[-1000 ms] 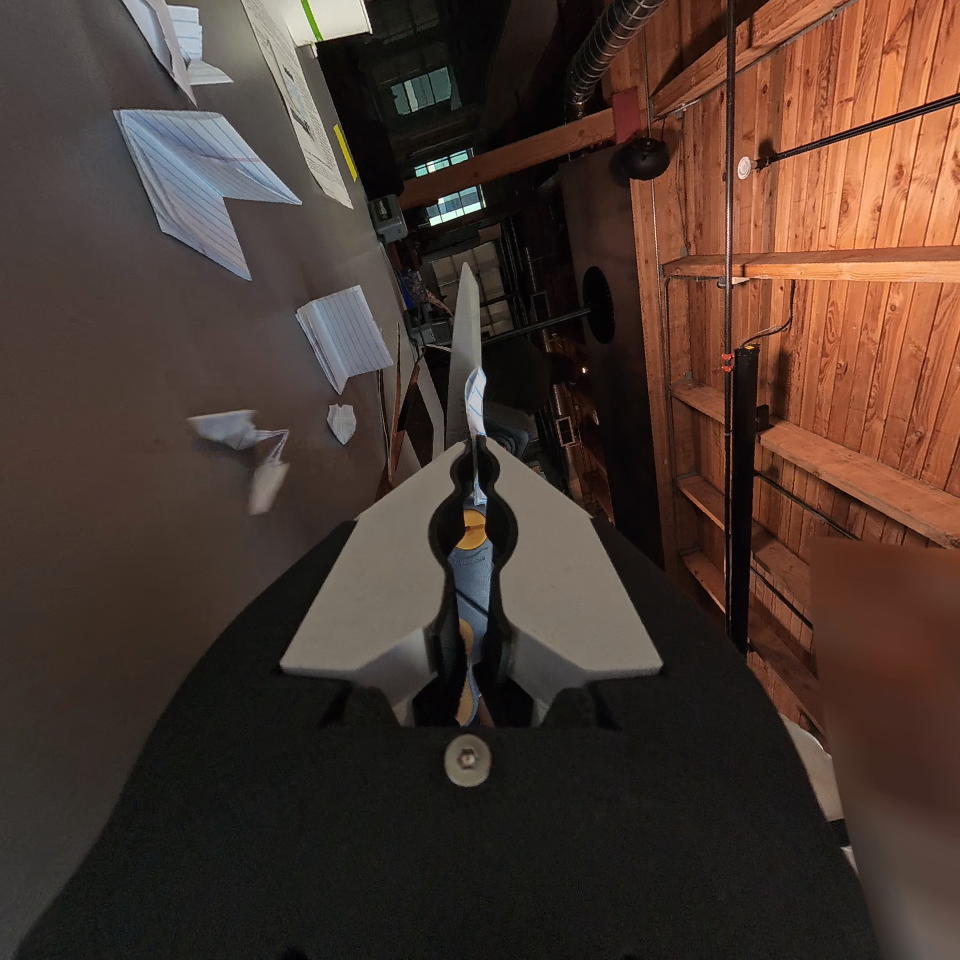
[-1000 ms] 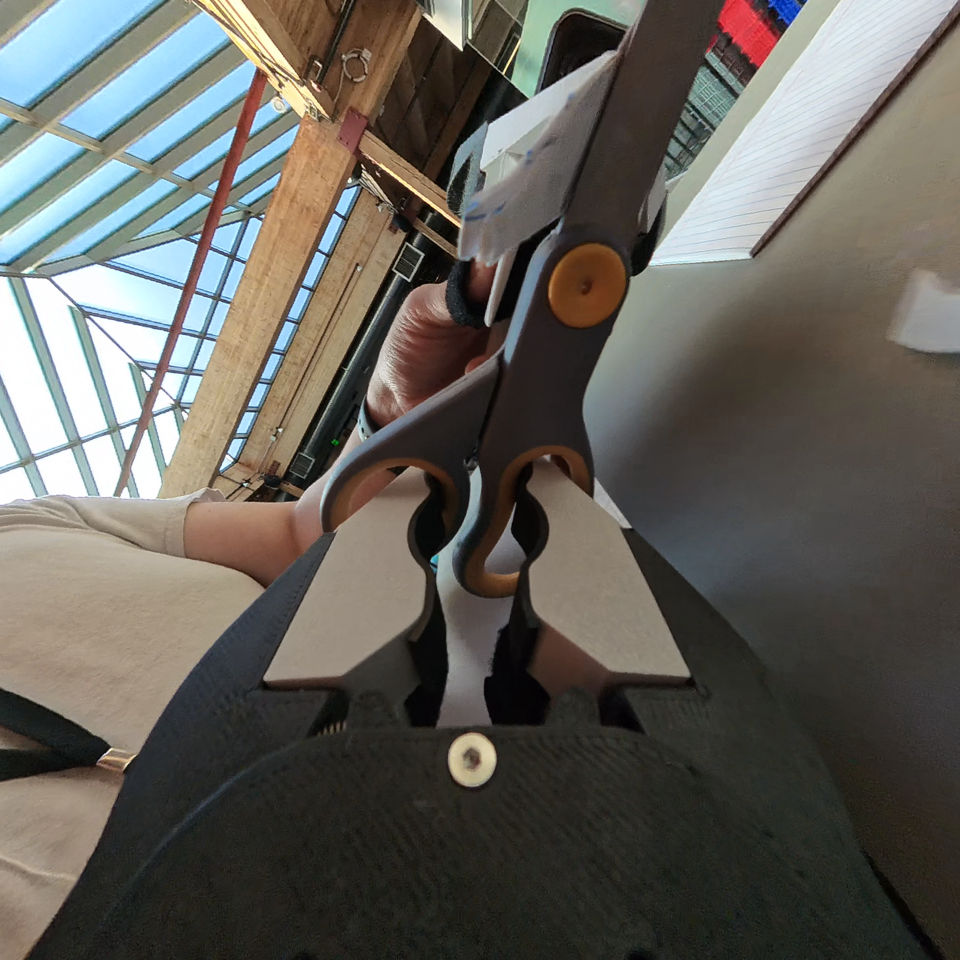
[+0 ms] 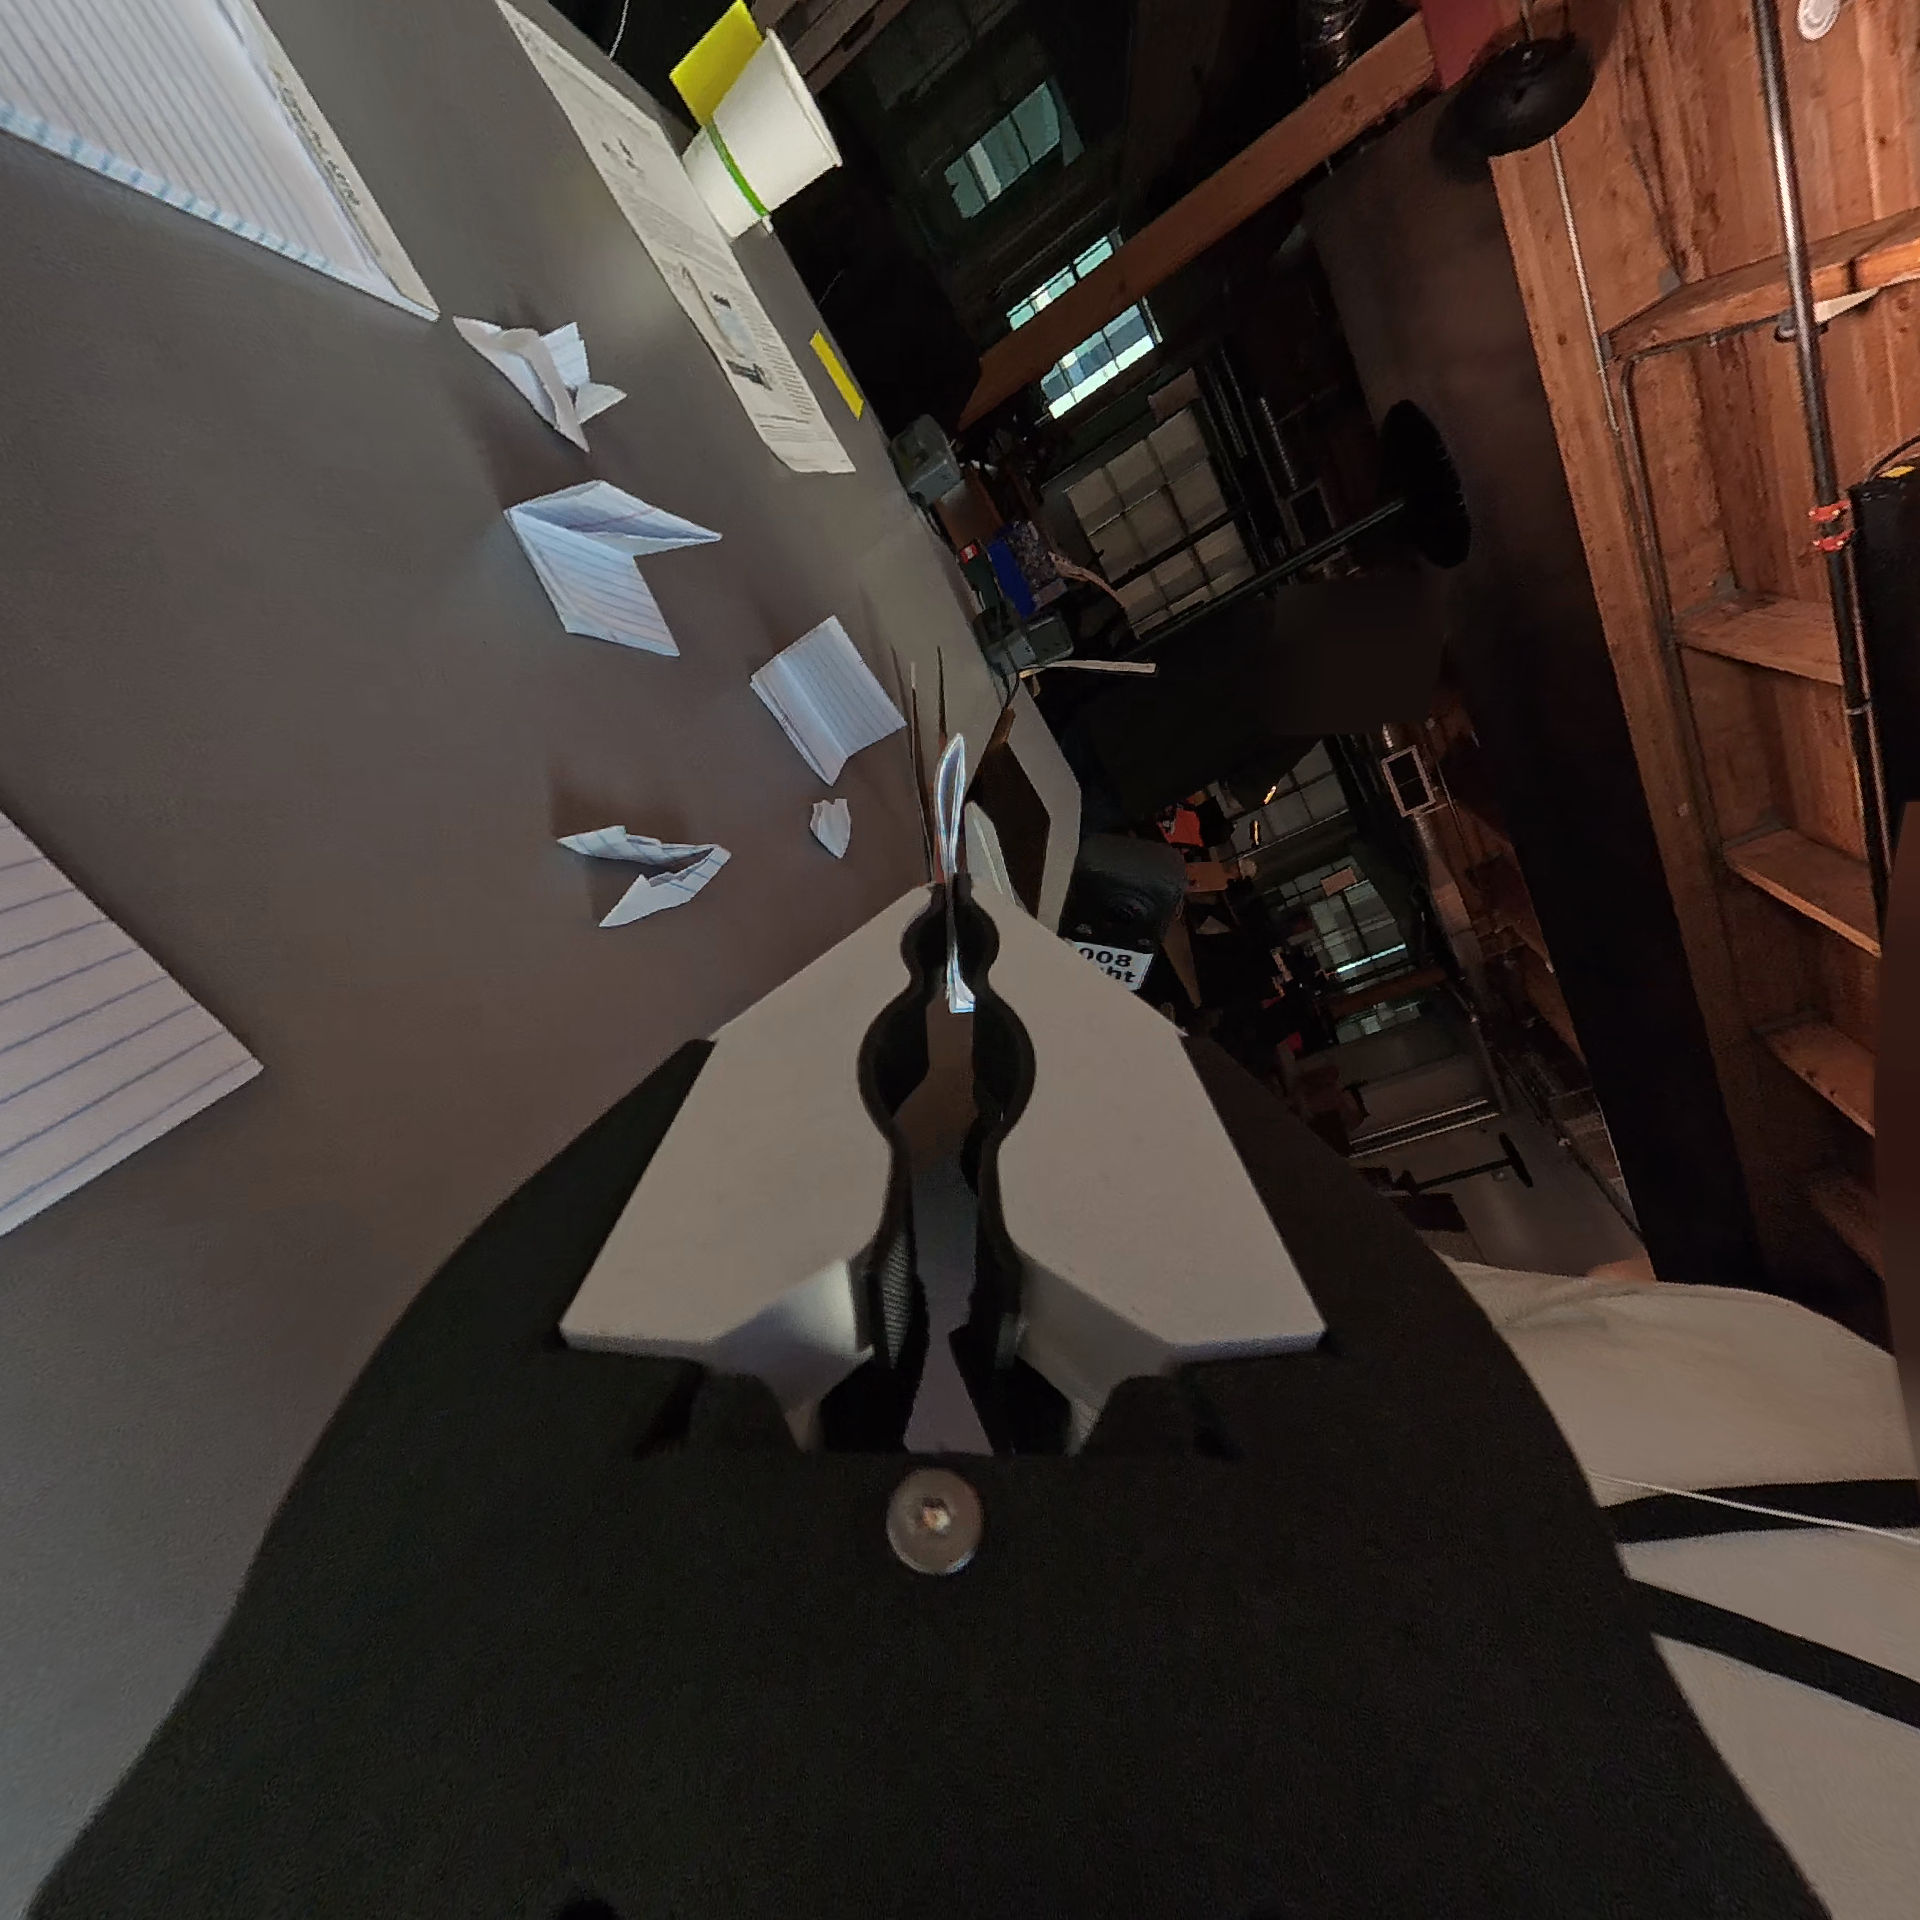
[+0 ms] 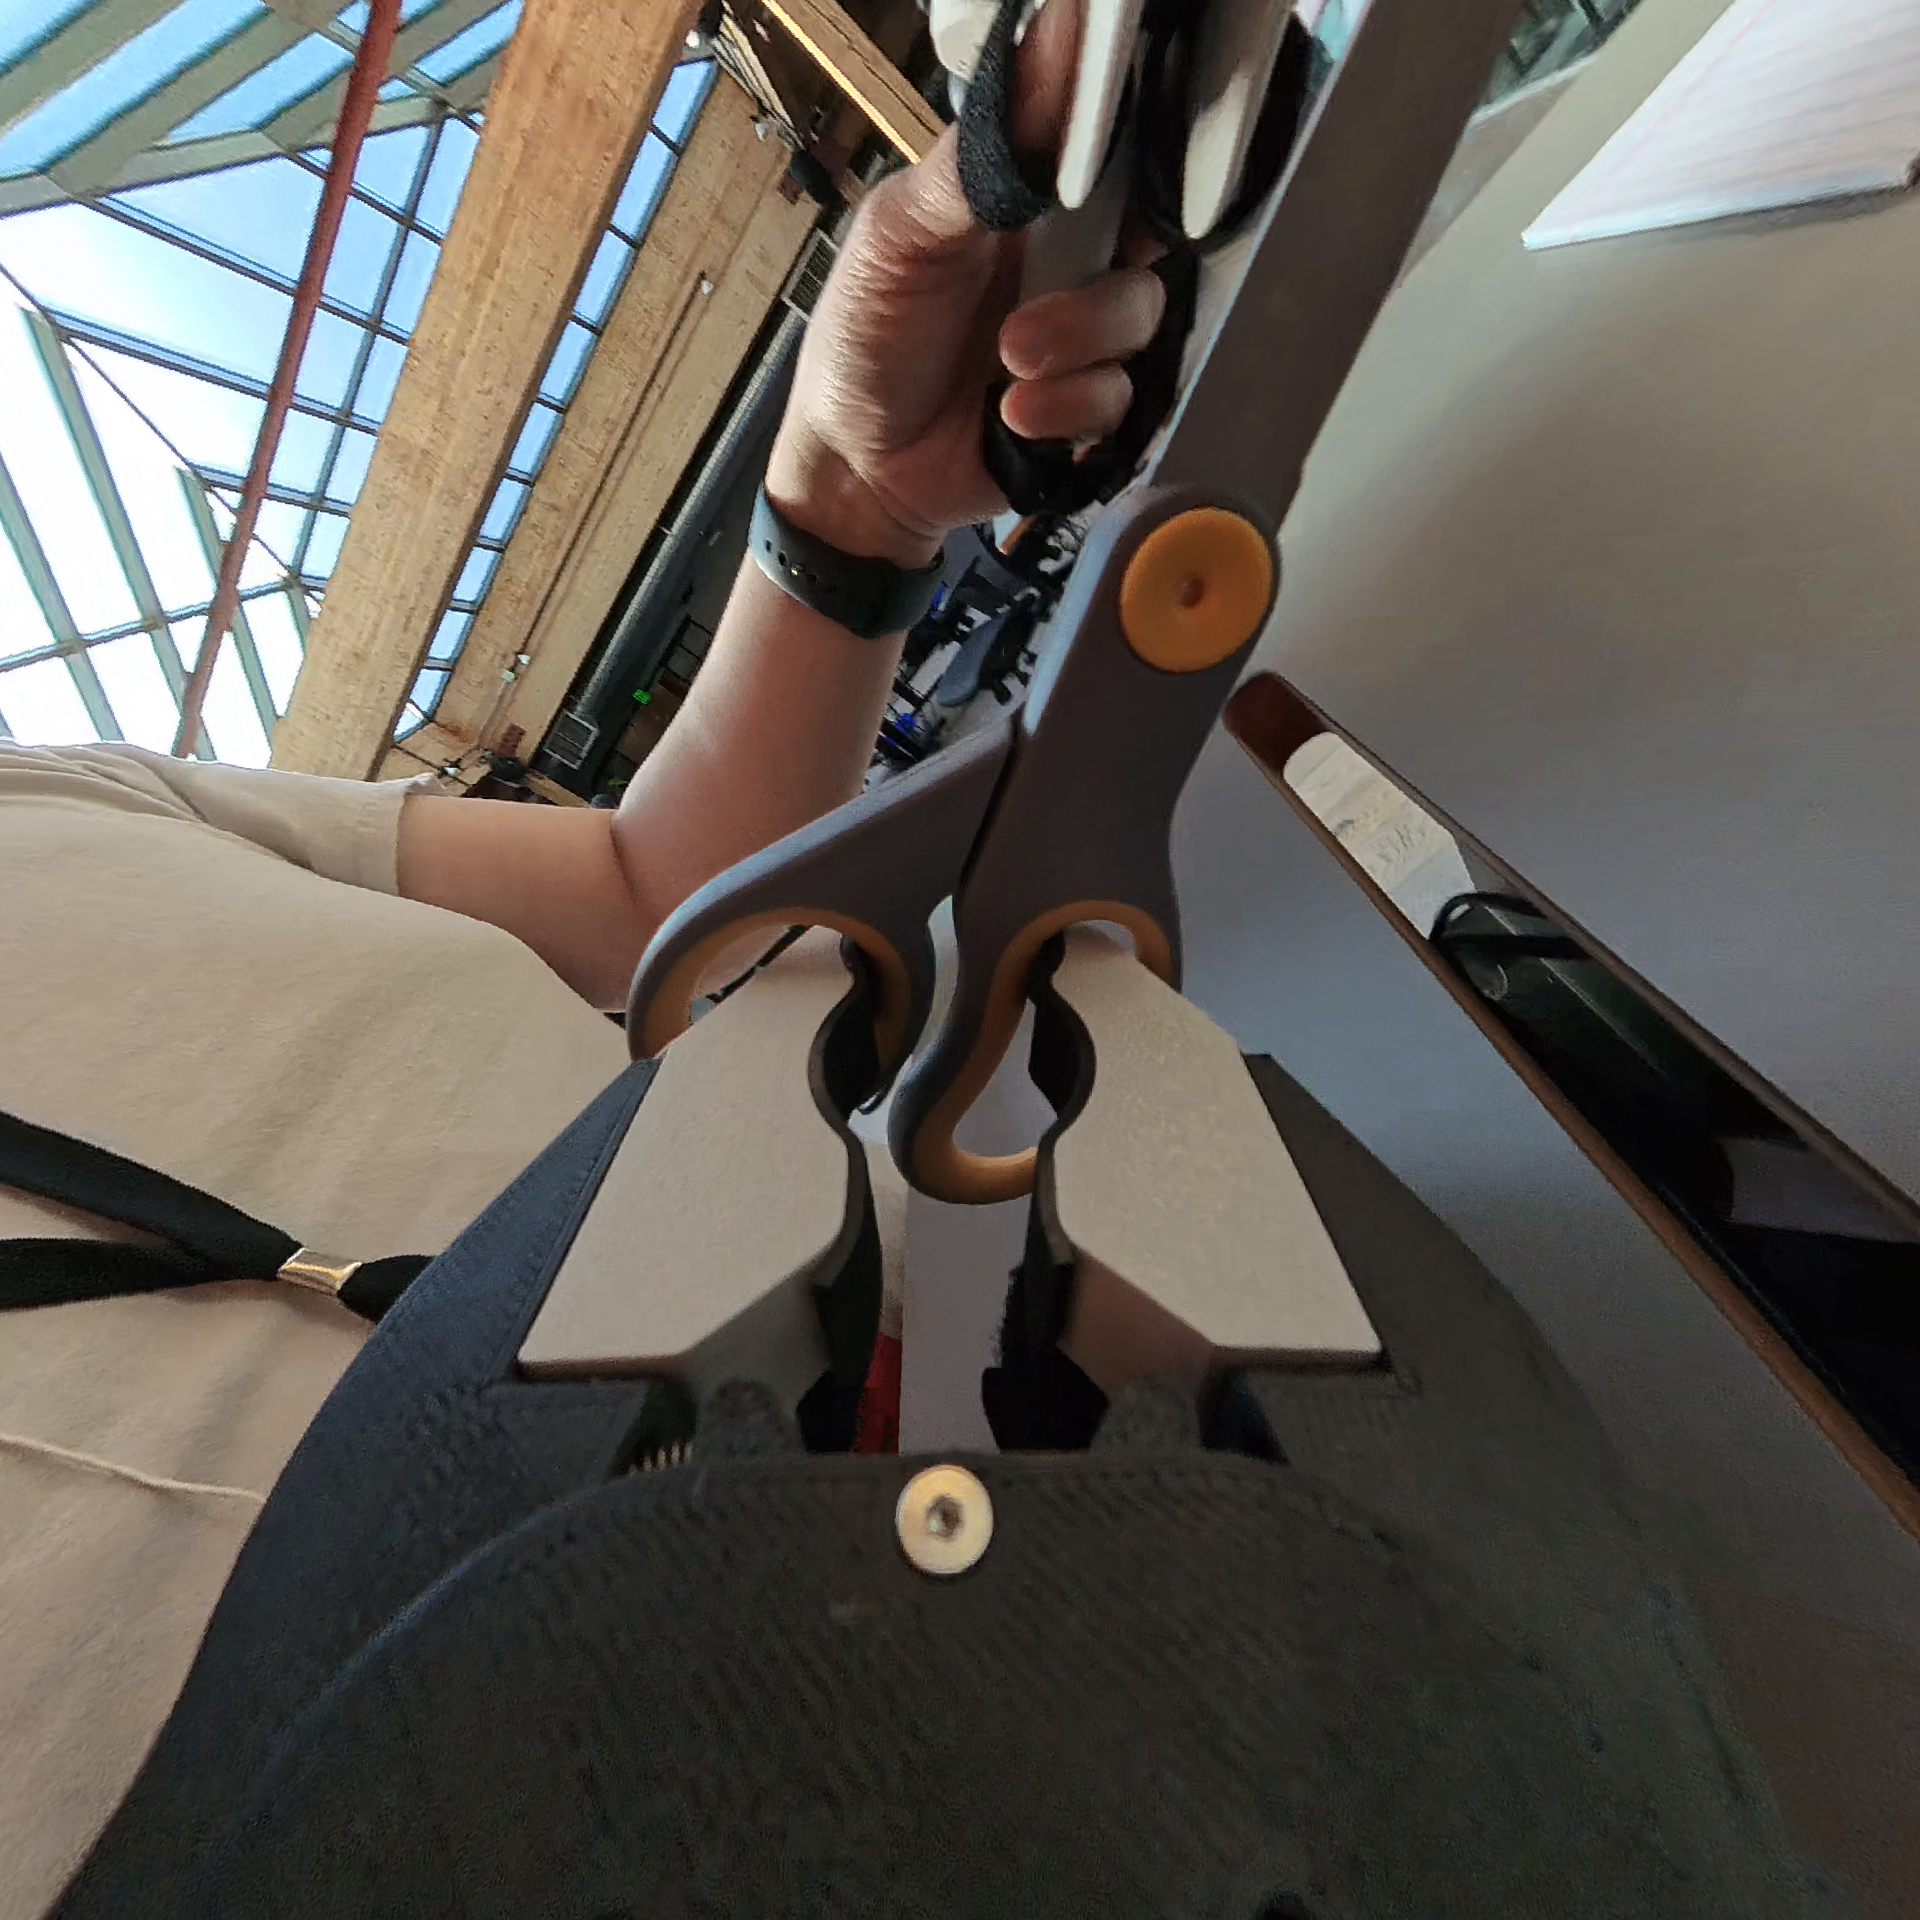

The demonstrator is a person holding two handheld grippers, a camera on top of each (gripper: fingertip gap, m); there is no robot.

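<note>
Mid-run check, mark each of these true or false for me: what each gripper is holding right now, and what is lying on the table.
1. The right gripper has its fingers in the handle loops of grey and orange scissors. True.
2. The left gripper is open and empty. False: it is shut on a thin slip of lined paper, seen edge-on.
3. Several folded pieces of lined paper lie on the grey table. True.
4. The scissors lie flat on the table. False: they are held up in the air, blades pointing away from the right gripper.
5. A white paper cup stands at the far end of the table. True.
</note>
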